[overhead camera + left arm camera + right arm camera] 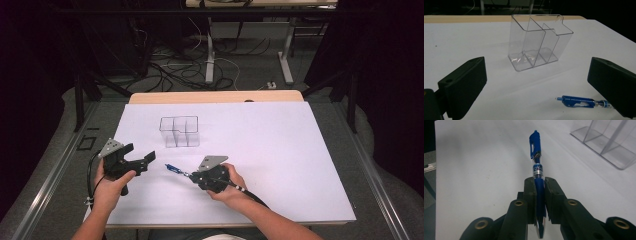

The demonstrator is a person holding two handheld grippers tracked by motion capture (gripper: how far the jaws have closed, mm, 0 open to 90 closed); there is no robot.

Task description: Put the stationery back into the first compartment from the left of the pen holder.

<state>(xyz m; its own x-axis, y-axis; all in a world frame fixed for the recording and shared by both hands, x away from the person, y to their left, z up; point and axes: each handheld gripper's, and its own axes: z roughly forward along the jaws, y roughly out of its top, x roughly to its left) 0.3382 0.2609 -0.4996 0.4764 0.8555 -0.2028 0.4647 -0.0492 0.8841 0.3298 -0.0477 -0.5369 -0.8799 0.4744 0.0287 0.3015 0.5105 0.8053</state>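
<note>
My right gripper [539, 195] jaws pinch blue pen [537, 162] at grip end, clip end forward, low over white mat [280, 150]. Left gripper [139, 159] spread, empty. Step: carry. Next: tilt pen upright, lower into clear organizer [179, 131].

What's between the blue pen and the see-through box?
Nothing: bare white table lies between the blue pen and the clear box, as the left gripper view shows.
</note>
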